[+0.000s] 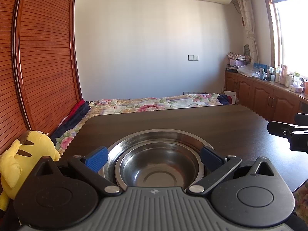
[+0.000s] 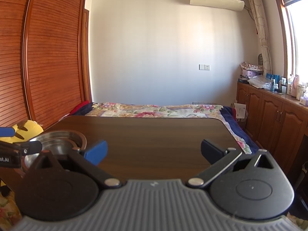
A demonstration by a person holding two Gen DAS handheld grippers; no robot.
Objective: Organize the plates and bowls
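A steel bowl [image 1: 160, 170] sits nested in a steel plate [image 1: 159, 136] at the near left of the dark table [image 1: 221, 123]. The left gripper [image 1: 154, 156] hovers spread wide above them; the right gripper [image 2: 154, 151], equally spread, holds nothing beside them. Stacking appears complete; next likely calls for backing away cleanly.

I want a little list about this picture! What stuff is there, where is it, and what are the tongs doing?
bowl: shiny metal, sits inside the plate
plate: shiny metal, on the table, under the bowl
table: dark wood, bare in front of the right tongs
left tongs: open, one finger on each side of the bowl, not gripping
right tongs: open, holding nothing
toy: yellow plush, left of the table
bed: flowery cover, behind the table
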